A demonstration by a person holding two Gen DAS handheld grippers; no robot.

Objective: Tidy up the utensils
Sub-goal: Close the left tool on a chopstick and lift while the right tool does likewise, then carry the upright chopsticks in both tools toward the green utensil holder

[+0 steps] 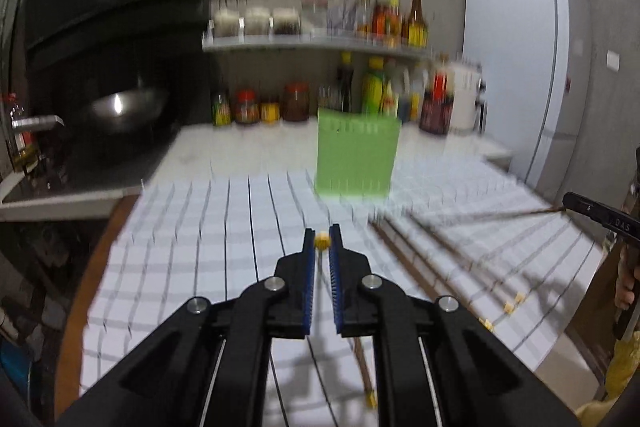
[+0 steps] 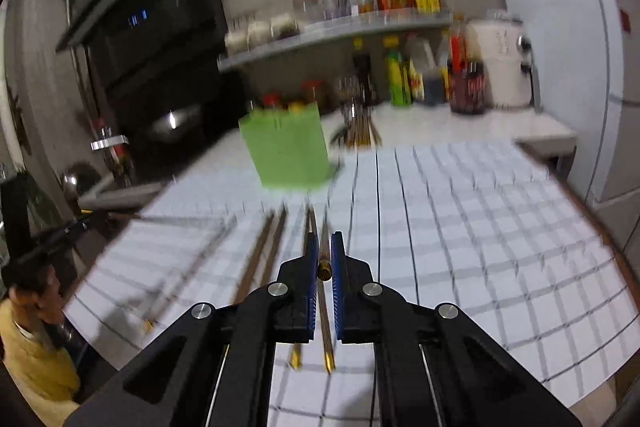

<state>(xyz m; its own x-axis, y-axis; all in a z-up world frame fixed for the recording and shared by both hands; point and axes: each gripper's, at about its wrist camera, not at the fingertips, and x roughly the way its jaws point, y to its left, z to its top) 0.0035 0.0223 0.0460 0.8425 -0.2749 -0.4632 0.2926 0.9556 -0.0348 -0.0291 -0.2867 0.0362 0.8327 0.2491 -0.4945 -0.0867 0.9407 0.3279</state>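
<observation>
My left gripper [image 1: 322,231] is shut on a chopstick [image 1: 322,241], whose yellow end shows between the blue pads above the checked cloth. My right gripper [image 2: 325,241] is shut on another brown chopstick [image 2: 325,273] with a gold end. A green utensil holder [image 1: 355,157] stands upright at the far edge of the cloth, ahead of both grippers; it also shows in the right wrist view [image 2: 289,151]. Several more brown chopsticks [image 1: 436,267] lie on the cloth to the right of my left gripper, and in the right wrist view [image 2: 264,247] to the left of my right gripper.
A white checked cloth [image 1: 192,247] covers the table. A two-level shelf [image 1: 316,45] of jars and sauce bottles stands at the back wall. A wok [image 1: 128,105] sits on the stove at left. A white fridge [image 1: 520,67] stands at right.
</observation>
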